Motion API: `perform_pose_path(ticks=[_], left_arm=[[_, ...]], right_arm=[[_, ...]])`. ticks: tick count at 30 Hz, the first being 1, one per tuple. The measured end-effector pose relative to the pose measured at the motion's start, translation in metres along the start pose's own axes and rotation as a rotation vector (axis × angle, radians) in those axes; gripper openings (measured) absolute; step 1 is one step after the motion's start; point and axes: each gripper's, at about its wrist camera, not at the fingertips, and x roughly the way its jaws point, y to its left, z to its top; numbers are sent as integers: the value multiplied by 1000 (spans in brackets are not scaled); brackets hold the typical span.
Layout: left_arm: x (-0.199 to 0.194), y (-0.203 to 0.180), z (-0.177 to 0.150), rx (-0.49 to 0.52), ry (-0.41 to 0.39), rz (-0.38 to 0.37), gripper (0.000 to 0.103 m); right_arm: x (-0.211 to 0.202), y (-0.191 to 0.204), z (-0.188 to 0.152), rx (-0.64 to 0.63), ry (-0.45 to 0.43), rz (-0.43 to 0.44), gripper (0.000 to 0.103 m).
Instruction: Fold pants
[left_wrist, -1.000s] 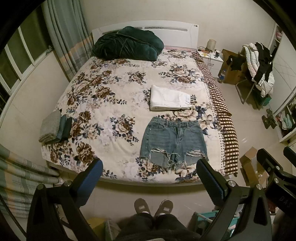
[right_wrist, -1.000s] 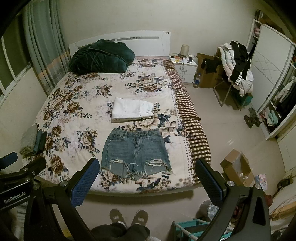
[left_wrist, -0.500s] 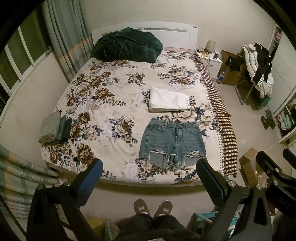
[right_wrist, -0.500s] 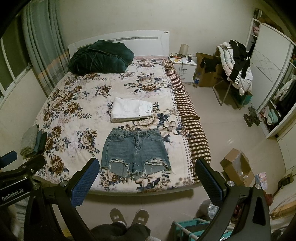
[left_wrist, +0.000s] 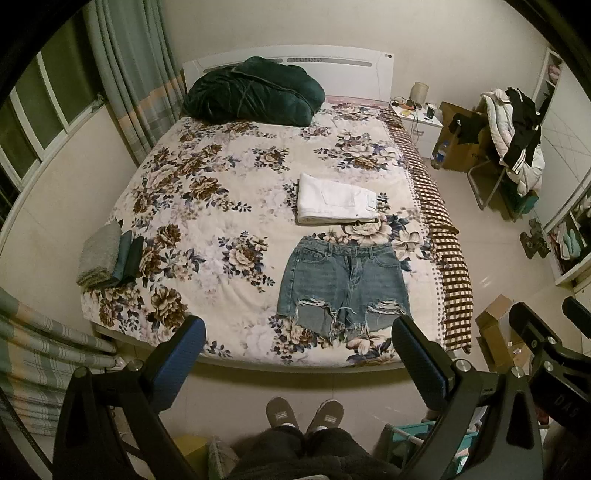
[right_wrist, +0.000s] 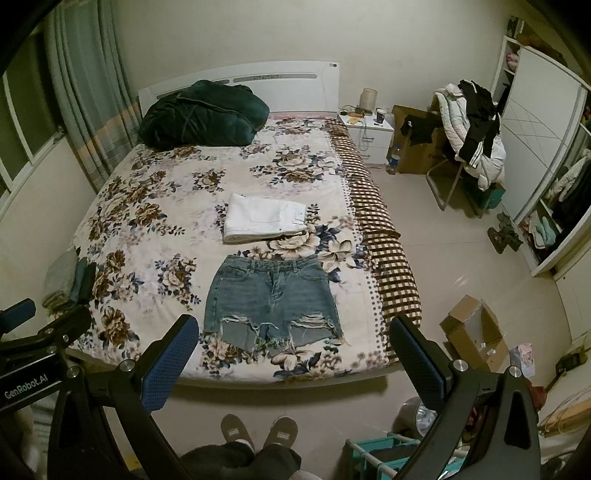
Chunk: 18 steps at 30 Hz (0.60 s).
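Observation:
Ripped denim shorts (left_wrist: 343, 284) (right_wrist: 271, 299) lie flat and unfolded near the foot edge of the floral bed (left_wrist: 221, 206) (right_wrist: 166, 221), waistband away from me. Folded white pants (left_wrist: 334, 199) (right_wrist: 264, 218) lie just beyond them. My left gripper (left_wrist: 297, 363) is open and empty, held above the floor short of the bed's foot edge. My right gripper (right_wrist: 293, 363) is open and empty too, at the same distance. Each gripper shows at the edge of the other's view.
A dark green quilt (left_wrist: 255, 94) lies at the headboard. Folded grey and teal clothes (left_wrist: 105, 258) sit at the bed's left corner. My slippered feet (left_wrist: 304, 415) stand on the floor. A cardboard box (right_wrist: 471, 332), a clothes-laden chair (right_wrist: 471, 129) and a nightstand (right_wrist: 369, 133) stand at right.
Both grippers have drifted very slightly; the view of the bed has shifted a little. Nothing on the bed has moved and both grippers remain open.

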Motion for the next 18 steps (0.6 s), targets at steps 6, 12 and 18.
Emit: perform_pose_path(ticks=[6, 12, 18], left_arm=[[-5, -12, 10, 0, -1, -1, 103], [-5, -12, 9, -1, -4, 1, 103], [-6, -14, 11, -2, -5, -2, 103]], right_arm=[[-3, 1, 0, 1, 0, 2, 103], [-3, 1, 0, 3, -1, 3, 103], [-2, 1, 0, 2, -1, 1, 103]])
